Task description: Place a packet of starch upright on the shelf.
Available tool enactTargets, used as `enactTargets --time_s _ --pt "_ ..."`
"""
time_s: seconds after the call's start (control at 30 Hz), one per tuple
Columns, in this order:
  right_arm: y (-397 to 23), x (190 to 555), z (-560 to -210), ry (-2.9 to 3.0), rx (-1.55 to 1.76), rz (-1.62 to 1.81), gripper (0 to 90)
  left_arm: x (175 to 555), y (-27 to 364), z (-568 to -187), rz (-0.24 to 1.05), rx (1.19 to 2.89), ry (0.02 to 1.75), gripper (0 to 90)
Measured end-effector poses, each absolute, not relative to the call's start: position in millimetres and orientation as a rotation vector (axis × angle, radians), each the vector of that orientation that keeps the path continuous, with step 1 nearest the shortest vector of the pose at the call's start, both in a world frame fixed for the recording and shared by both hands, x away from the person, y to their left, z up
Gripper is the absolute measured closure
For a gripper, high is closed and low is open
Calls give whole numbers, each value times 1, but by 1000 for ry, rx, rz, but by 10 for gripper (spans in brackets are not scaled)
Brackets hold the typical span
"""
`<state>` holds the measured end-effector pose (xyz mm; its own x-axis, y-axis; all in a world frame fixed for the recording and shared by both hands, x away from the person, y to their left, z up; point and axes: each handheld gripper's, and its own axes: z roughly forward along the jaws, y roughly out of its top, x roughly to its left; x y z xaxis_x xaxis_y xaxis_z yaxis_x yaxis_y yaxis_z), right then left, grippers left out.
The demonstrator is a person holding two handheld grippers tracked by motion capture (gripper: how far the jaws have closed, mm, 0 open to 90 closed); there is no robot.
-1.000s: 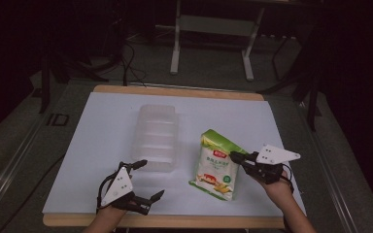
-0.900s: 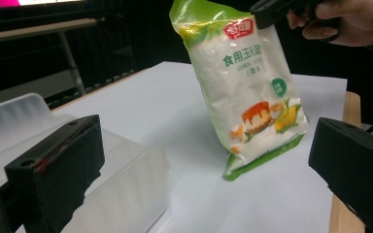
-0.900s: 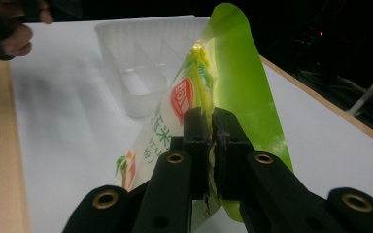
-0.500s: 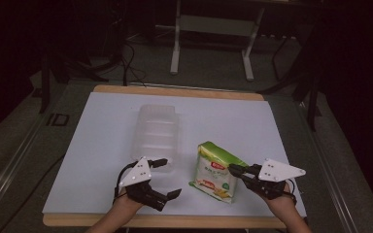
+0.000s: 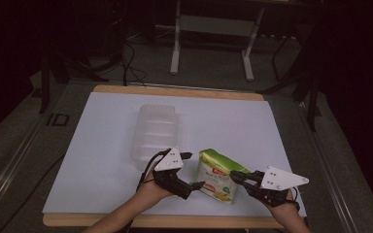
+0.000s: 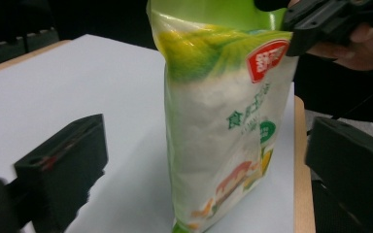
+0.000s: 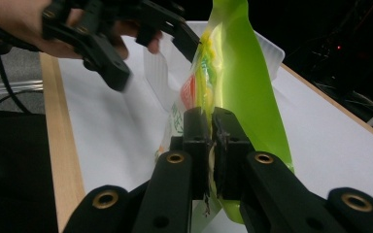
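A green and white food bag [image 5: 217,179] with a red logo stands raised near the table's front edge. My right gripper [image 5: 235,178] is shut on the bag's [image 7: 243,92] side edge, its jaws pinching the plastic [image 7: 210,145]. My left gripper [image 5: 190,171] is open just left of the bag, one jaw above and one below its near side. In the left gripper view the bag [image 6: 221,131] stands between the two wide-apart jaws, untouched by them. A clear plastic container [image 5: 155,133] lies upside down on the white table further back.
The white tabletop [image 5: 92,145] has a wooden rim [image 5: 175,92] and free room on the left and back right. Beyond the table are a dark floor, cables and a metal stand [image 5: 211,29].
My right gripper has pulled the bag nearer and to the front, tilting it up. My left gripper has moved right and forward until its open jaws flank the bag.
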<state>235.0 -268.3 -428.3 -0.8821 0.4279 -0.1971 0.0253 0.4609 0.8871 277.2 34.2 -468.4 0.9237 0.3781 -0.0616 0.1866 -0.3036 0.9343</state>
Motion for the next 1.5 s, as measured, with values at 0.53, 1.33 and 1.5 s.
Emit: enactTargets --time_s 0.53,1.33,1.5 --pt "-266 235 -428 2350 342 1423 854 294 10 -480 158 1883 248 339" --pt "-278 237 -422 2291 440 1502 775 295 0 -473 67 1874 237 834" --pt "-285 232 -410 2257 458 1546 528 293 -2 -459 95 1860 225 835"
